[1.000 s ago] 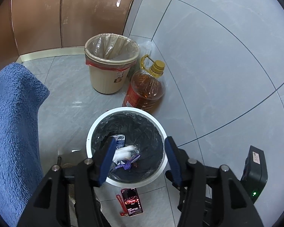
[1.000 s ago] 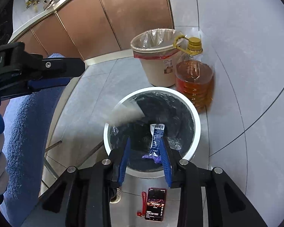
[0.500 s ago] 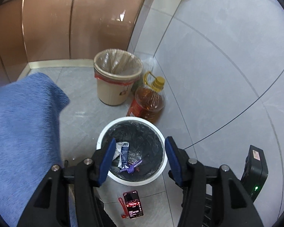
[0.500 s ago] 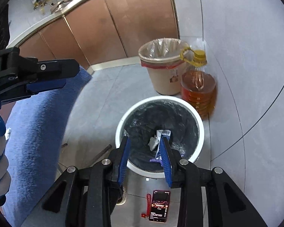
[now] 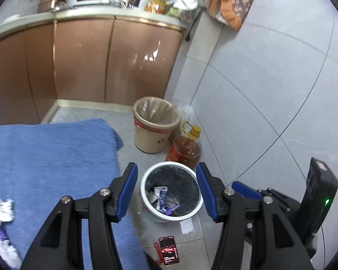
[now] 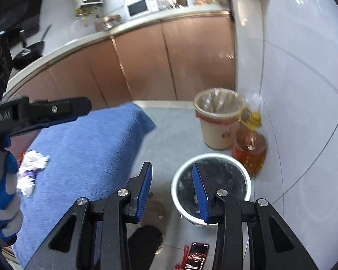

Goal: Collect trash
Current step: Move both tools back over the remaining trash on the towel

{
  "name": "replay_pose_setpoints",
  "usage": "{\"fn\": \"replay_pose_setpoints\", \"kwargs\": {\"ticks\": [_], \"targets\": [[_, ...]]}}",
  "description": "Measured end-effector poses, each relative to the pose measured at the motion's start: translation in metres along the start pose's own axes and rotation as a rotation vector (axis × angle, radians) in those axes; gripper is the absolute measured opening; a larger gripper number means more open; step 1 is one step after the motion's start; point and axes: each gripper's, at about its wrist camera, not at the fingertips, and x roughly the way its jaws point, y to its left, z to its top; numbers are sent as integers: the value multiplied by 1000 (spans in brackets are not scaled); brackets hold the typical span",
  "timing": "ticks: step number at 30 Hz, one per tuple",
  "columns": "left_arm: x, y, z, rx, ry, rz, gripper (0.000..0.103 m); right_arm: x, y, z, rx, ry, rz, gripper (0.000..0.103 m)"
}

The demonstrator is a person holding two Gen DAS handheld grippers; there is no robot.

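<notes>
A white bin point(image 5: 144, 193) with a black liner stands on the floor; wrappers and crumpled paper point(image 5: 161, 196) lie in it. High above it my left gripper point(image 5: 166, 183) is open with nothing between its pads. My right gripper point(image 6: 172, 185) hangs left of the same bin point(image 6: 247, 181), its jaws opening and empty. Crumpled white tissues with a purple wrapper point(image 6: 32, 165) lie on the blue cloth point(image 6: 90, 148); the left wrist view shows these tissues point(image 5: 0, 211) at its left edge. The left gripper's body point(image 6: 38, 112) and the gloved hand point(image 6: 4, 193) holding it appear at the left of the right wrist view.
A beige bin point(image 5: 154, 126) with a clear liner and a big bottle of amber oil point(image 5: 187, 148) stand by the tiled wall. A phone with a red strap point(image 5: 169, 249) lies on the floor. Brown cabinets point(image 5: 83, 60) carry a cluttered counter.
Both grippers have risen and drawn back from the white bin, which looks smaller now. The cloth-covered surface, its tissues and the counter have come into view. The white scrap that was falling lies in the bin.
</notes>
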Motion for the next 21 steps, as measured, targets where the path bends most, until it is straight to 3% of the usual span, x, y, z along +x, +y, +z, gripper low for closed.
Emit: {"fn": "replay_pose_setpoints", "kwargs": {"ticks": [13,21], "targets": [[-136,89,-19,-31,-164,139,52,-65,99,30,-158,-105,99,38],[-185,164,-43,-80,-189,217,52,-64,152,39,-230,-98,180,40]]}}
